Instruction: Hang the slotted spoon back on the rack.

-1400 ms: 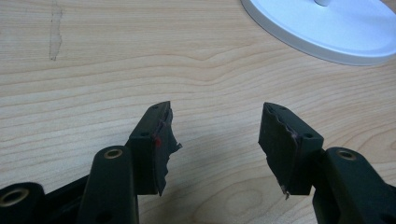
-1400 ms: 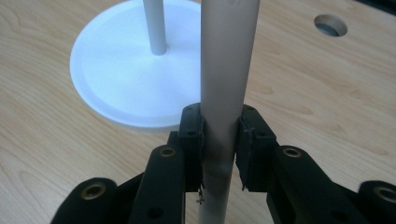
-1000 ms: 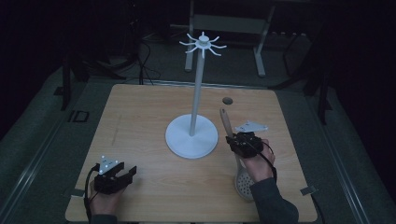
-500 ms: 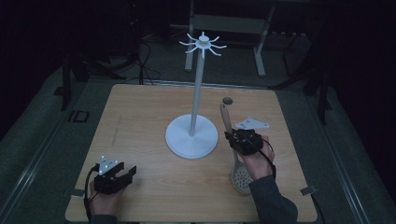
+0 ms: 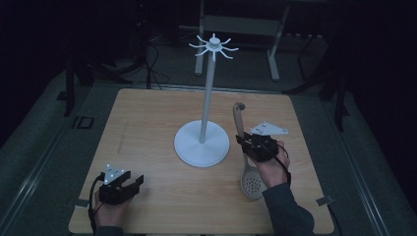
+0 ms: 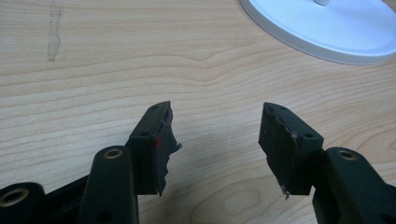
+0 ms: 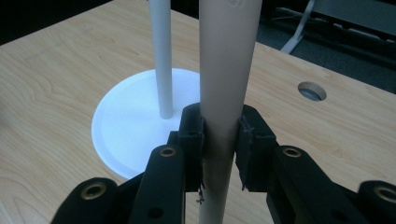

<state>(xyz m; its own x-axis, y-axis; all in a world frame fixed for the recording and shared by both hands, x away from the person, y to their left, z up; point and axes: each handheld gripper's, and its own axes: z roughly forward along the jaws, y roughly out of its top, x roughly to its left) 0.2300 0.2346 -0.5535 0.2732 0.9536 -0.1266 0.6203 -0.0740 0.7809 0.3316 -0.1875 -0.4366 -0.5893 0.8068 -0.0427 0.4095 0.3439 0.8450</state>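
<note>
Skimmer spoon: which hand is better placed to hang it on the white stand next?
Right. The right gripper is shut on the spoon handle, beside the stand. The left gripper sits open at the table's near-left corner.

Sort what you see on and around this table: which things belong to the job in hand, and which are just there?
In the job: slotted spoon, right claw shut on its handle; white hook stand.

Just there: left claw, open on the table; table's cable hole.
</note>
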